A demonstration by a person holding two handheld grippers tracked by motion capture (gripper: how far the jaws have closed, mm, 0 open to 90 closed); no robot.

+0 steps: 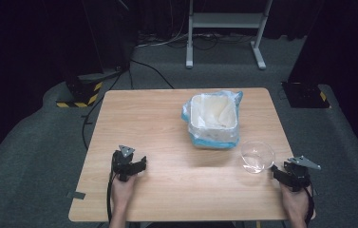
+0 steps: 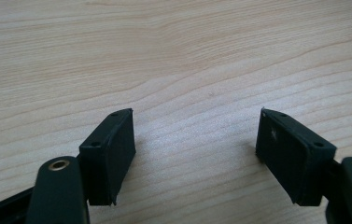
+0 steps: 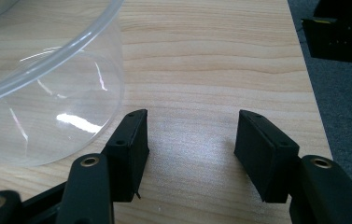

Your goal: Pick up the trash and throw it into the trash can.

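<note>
A clear plastic bowl (image 1: 257, 156) stands on the wooden table (image 1: 167, 123) near its right edge; in the right gripper view the bowl (image 3: 43, 93) sits just left of my jaws. My right gripper (image 1: 281, 172) rests at the table's front right, open, with bare wood between its pads (image 3: 191, 140). A white bin lined with a blue-edged plastic bag (image 1: 213, 118) stands behind the bowl, toward the table's middle. My left gripper (image 1: 141, 164) lies at the front left, open over bare table (image 2: 194, 140), nothing between its jaws.
The table's right edge (image 3: 311, 93) runs close beside my right gripper, with grey carpet beyond. A black stand with yellow-black tape (image 1: 79, 92) sits on the floor at the far left, another (image 1: 305, 92) at the far right. A white frame (image 1: 224, 28) stands behind the table.
</note>
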